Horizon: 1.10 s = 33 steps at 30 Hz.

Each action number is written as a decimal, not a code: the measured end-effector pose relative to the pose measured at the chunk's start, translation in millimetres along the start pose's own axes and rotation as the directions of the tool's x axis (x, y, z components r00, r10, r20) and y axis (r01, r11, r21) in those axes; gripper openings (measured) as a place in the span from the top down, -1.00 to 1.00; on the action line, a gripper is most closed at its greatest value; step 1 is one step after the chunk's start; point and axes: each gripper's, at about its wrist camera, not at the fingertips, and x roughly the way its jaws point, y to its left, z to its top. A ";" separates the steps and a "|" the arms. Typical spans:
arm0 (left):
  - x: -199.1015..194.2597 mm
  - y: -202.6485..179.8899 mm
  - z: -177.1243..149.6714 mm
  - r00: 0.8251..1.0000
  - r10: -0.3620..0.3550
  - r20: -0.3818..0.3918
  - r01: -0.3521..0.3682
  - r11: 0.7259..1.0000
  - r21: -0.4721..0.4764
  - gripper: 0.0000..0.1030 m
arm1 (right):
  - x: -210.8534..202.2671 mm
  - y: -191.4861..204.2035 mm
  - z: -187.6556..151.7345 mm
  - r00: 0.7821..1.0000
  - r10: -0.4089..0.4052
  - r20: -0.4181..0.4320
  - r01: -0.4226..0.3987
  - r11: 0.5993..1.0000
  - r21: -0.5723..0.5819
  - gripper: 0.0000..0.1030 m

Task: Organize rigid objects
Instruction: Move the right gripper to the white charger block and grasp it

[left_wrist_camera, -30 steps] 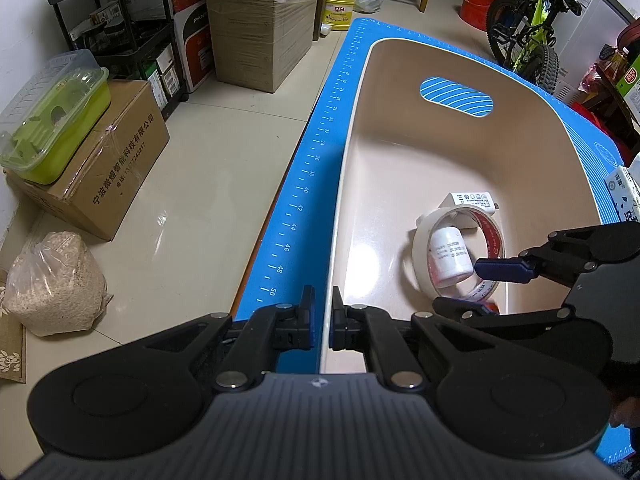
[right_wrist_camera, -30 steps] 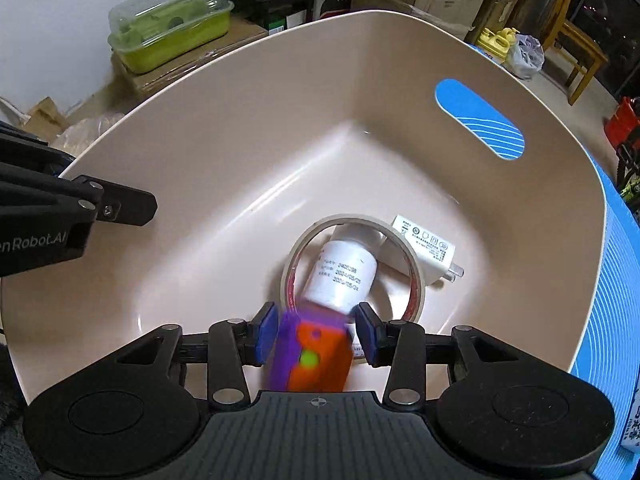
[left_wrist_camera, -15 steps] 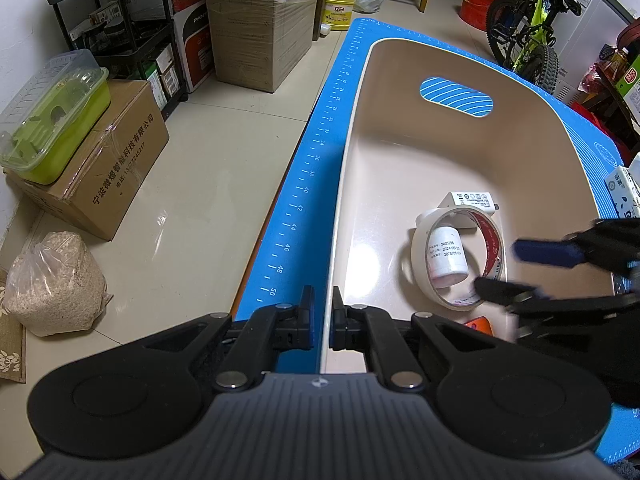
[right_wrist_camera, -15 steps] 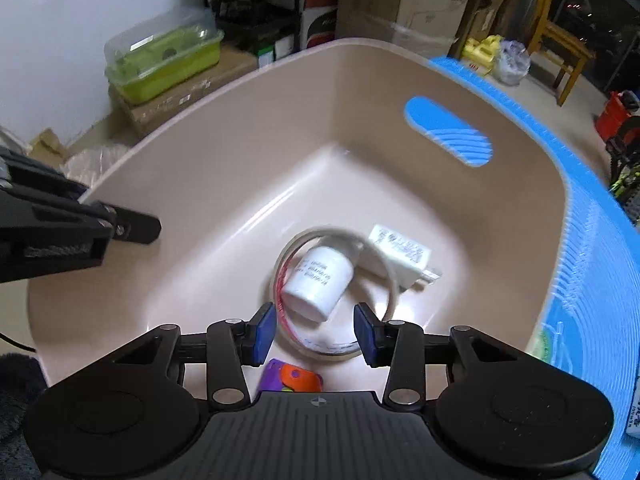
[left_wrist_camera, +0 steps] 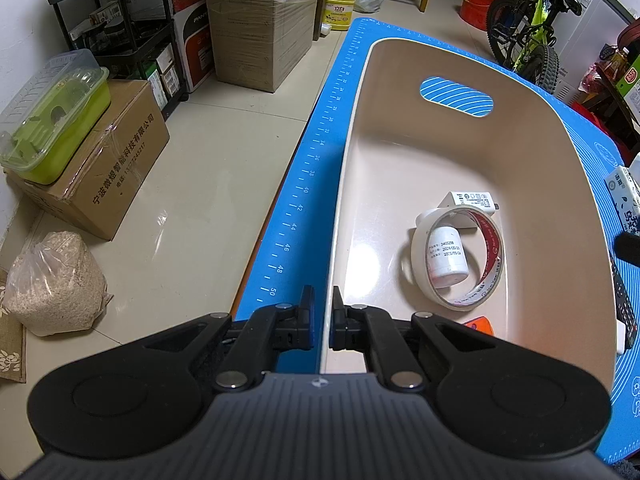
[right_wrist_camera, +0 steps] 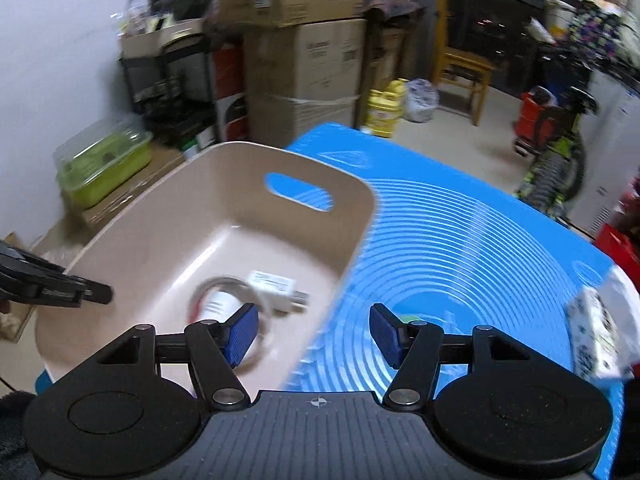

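Beige bin [left_wrist_camera: 460, 160], oblong, handle cut-out in far wall; set on blue mat [left_wrist_camera: 308, 184] with printed ruler edge, covering the surface.

Contents of bin, on its floor:
- Tape roll [left_wrist_camera: 416, 256], white with red print inside, lying flat.
- White bottle [left_wrist_camera: 446, 258], small, printed date lines, lying on its side inside the tape ring.
- White charger [left_wrist_camera: 472, 201], plug prongs showing, just beyond the tape roll and touching it.
- Orange toy [left_wrist_camera: 478, 325], only a corner visible at near end, partly hidden behind gripper linkage.

Left gripper [left_wrist_camera: 321, 312]: jaws pressed nearly together, pinching the near-left rim of the bin, one pad on each side of the wall. Seen also from right wrist view as dark linkage at the bin's left edge [right_wrist_camera: 76, 290].

Right gripper [right_wrist_camera: 312, 334]: jaws spreading, opening at this moment, nothing between them; blue pads [right_wrist_camera: 240, 334] clear of all items; positioned above the bin's right rim, half over the bin, half over the mat. View blurred.

On mat, right of bin: patterned white packet [right_wrist_camera: 600, 336] at edge; remote control [left_wrist_camera: 624, 308], dark, partly cut off.

Surroundings, on floor: cardboard box [left_wrist_camera: 108, 168] bearing green lidded container [left_wrist_camera: 52, 120]; bag of granules [left_wrist_camera: 56, 284]; stacked cartons [left_wrist_camera: 260, 28]; yellow jug [left_wrist_camera: 340, 0]; bicycle [left_wrist_camera: 536, 36].
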 end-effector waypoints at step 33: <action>0.4 0.8 -0.1 1.000 -0.005 -0.001 0.005 1.000 -0.003 0.82 | 43.0 -106.2 -146.0 0.945 -0.170 -0.280 0.263 0.902 0.343 -0.65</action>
